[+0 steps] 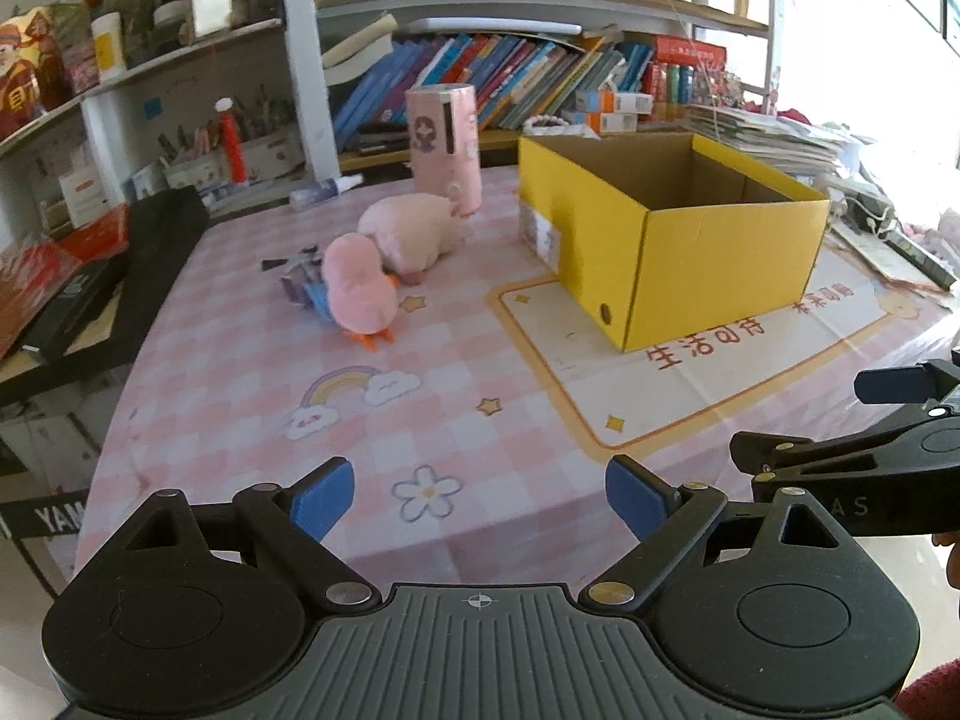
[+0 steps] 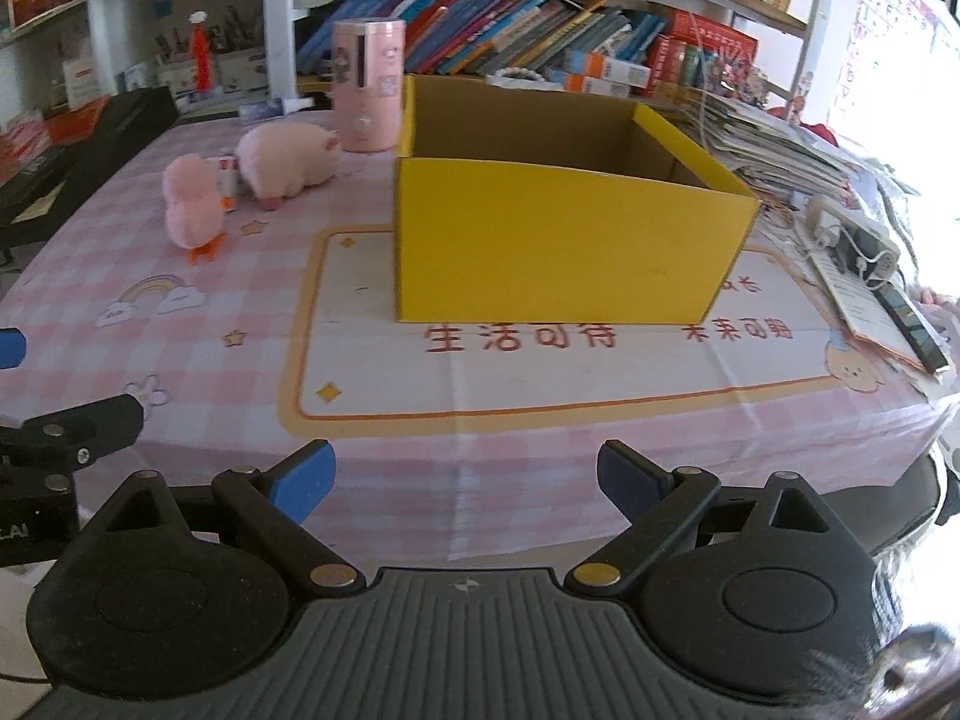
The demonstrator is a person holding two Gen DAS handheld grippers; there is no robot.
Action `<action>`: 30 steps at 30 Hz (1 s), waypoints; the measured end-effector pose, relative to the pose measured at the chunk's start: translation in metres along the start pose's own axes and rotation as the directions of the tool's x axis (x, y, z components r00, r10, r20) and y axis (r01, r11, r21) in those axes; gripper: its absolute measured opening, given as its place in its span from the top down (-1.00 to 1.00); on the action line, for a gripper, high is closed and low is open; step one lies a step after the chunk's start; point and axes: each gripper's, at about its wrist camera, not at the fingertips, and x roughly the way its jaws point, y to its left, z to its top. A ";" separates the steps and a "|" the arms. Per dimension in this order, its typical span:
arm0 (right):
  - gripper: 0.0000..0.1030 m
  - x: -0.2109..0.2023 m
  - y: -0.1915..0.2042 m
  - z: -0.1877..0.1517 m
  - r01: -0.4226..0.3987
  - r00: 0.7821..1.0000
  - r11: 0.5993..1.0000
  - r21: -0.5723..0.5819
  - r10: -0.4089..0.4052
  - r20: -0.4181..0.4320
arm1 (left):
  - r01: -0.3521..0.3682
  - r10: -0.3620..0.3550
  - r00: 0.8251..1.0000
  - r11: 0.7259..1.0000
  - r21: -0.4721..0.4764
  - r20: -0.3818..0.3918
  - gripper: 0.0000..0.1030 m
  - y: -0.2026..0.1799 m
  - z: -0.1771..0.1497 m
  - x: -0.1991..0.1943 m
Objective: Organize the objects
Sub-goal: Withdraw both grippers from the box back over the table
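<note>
Both the left hand-held gripper (image 1: 478, 501) and the right hand-held gripper (image 2: 465, 480) gape empty over the desk (image 1: 456, 420) edge. Farther in, a yellow box (image 1: 708, 252) sits right of the pink duck (image 1: 358, 288), plush pig (image 1: 411, 231) and pink canister (image 1: 445, 141); crowded bookshelves (image 1: 540, 72) stand behind.

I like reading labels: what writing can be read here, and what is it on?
"生活可待": red print on the tablecloth, just in front of the yellow box.
A second red group on the cloth beside it: too blurred.
Book spines and yellow box label: too small.
</note>
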 end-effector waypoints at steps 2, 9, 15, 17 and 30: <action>-0.83 -0.002 0.005 -0.001 -0.009 1.000 1.000 -0.008 0.009 0.004 | -0.006 0.006 1.000 1.000 -0.011 0.002 -0.80 0.005 -0.002 -0.003; -0.83 -0.007 0.024 0.000 -0.039 0.999 0.999 -0.038 0.040 0.020 | -0.044 0.046 0.999 0.997 -0.062 0.018 -0.80 0.026 -0.010 -0.011; -0.83 -0.008 0.040 0.002 -0.062 0.998 0.996 -0.062 0.063 0.027 | -0.061 0.063 0.998 0.995 -0.078 0.029 -0.80 0.038 -0.013 -0.017; -0.83 -0.007 0.045 0.002 -0.070 0.997 0.995 -0.068 0.072 0.029 | -0.065 0.068 0.997 0.995 -0.074 0.037 -0.80 0.040 -0.015 -0.019; -0.83 -0.008 0.069 0.007 -0.108 0.993 0.991 -0.081 0.111 0.029 | -0.044 0.047 0.998 0.994 -0.104 0.035 -0.80 0.062 -0.019 -0.021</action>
